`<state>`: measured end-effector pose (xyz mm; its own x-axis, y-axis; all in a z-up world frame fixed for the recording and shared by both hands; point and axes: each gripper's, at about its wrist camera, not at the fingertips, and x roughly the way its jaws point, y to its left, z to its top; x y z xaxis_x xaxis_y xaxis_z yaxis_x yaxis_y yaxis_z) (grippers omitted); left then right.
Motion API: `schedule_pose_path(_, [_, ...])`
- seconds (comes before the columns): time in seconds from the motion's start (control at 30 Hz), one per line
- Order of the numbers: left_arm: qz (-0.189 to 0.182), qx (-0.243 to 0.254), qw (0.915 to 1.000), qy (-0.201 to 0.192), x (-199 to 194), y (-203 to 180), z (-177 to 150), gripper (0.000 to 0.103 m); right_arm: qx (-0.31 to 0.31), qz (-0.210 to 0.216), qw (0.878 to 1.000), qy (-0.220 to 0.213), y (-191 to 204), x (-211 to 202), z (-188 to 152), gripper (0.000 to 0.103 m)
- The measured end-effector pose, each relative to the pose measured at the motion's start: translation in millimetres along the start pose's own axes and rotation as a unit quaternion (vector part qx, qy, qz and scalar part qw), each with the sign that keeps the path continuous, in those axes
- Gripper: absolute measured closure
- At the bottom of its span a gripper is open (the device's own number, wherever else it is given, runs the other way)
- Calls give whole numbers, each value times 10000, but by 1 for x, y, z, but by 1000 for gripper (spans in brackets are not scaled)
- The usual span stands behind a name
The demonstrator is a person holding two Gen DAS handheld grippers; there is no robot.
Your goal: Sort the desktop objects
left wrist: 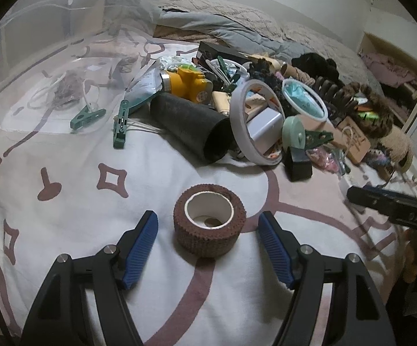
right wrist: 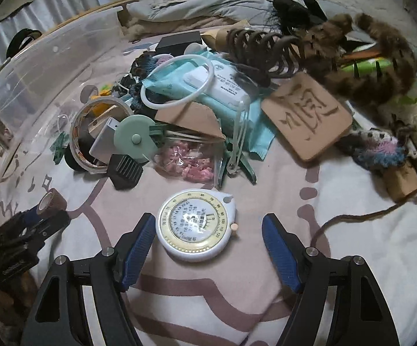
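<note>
Bedspread (left wrist: 64,230) under clutter; left fingers (left wrist: 208,232) agape around brown tape roll (left wrist: 209,223), right fingers (right wrist: 208,232) around dial tape measure (right wrist: 198,226).

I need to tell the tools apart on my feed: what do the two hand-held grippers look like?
Both look alike. The left hand-held gripper and right hand-held gripper each have black, angular plastic arms with triangular cut-outs, silver round pivot pins, and two blue ribbed finger pads. No cables or sleeves show.
</note>
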<state>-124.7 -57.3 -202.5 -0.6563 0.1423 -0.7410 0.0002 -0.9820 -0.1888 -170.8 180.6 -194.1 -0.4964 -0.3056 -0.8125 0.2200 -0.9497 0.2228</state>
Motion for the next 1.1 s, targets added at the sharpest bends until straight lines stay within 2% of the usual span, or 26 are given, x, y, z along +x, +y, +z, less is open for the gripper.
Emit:
schedule_pose_path(0.13, [-57,-72,9999,-43,-3,2,0,31,-229,-89,9997,2,7,2,-1,30])
schedule_pose_path(0.2, [-55,-66,10000,-50,-3,2,0,31,-392,-238,9989,-11,14,3,-2,34])
schedule_pose_path(0.23, [-51,-59,10000,-51,-4,1,-1,31,-428,-275,9987,-12,18,2,-2,43])
schedule_pose_path(0.27, [-49,-63,10000,-48,-3,2,0,31,-445,-307,9985,-22,20,2,-3,46])
schedule_pose_path(0.6, [18,-99,9999,-78,-7,4,-1,43,-365,-313,9988,-46,19,2,-4,46])
schedule_pose_path(0.8, [90,32,9998,-178,-11,2,-1,59,-285,-269,9992,-56,17,0,-4,46])
schedule_pose_path(1.1, [49,104,9993,-366,-20,-3,0,59,-170,-228,9995,-96,15,-4,-4,46])
